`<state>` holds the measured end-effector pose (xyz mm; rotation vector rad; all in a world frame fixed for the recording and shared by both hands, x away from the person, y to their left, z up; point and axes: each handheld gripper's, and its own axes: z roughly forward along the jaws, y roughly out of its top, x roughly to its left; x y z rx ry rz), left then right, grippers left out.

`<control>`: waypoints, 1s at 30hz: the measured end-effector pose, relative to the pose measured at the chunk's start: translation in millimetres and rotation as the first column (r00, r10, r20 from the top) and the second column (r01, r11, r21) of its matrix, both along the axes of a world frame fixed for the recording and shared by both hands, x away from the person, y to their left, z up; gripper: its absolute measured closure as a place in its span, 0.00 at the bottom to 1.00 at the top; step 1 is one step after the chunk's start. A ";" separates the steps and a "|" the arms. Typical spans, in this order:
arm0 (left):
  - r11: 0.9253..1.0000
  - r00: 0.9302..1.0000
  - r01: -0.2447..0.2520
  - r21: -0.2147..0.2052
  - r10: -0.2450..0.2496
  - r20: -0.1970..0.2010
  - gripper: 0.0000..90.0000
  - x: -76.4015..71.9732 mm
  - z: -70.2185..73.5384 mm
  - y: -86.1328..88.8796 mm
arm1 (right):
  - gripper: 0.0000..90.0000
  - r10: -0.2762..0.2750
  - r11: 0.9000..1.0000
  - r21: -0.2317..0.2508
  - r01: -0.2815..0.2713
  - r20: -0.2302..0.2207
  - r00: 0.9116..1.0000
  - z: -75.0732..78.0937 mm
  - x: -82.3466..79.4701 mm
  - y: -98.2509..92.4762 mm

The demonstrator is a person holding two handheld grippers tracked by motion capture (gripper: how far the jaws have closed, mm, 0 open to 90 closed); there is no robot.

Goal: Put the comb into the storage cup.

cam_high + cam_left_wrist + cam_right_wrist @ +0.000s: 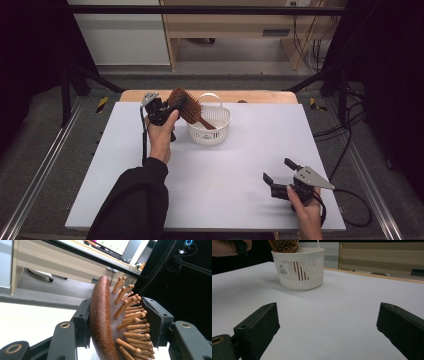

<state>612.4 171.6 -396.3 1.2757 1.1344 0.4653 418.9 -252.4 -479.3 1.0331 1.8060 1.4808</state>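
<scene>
A brown wooden hairbrush with peg bristles leans tilted over a white slatted basket, its handle down inside the basket. My left gripper is shut on the brush head at the basket's left rim. In the left gripper view one pad presses the brush's smooth back and the other meets the bristle tips. My right gripper rests open near the table's front right, with nothing between its fingers. In the right gripper view the basket stands ahead with the hairbrush above it.
A white board covers the table, with a strip of wooden tabletop behind it. The basket has a thin loop handle at its far side. A black cable trails off the right edge.
</scene>
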 end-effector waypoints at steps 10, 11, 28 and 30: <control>1.000 1.000 0.000 -0.004 0.000 -0.006 0.50 0.6 -0.5 0.6 | 0.05 0.001 1.000 0.000 -0.001 0.001 1.000 0.1 0.0 -0.4; 1.000 1.000 -0.001 -0.002 0.001 -0.006 0.49 0.6 -0.6 0.6 | 0.05 0.001 1.000 0.000 -0.001 0.000 1.000 0.1 0.0 -0.4; 0.999 1.000 -0.010 0.034 0.010 -0.026 0.48 2.0 -4.4 0.6 | 0.05 0.000 1.000 0.001 0.000 -0.002 1.000 0.0 0.2 -0.3; 0.999 1.000 -0.011 0.034 0.012 -0.028 0.48 2.0 -4.5 0.5 | 0.05 0.000 1.000 0.002 0.000 -0.002 1.000 0.0 0.2 -0.4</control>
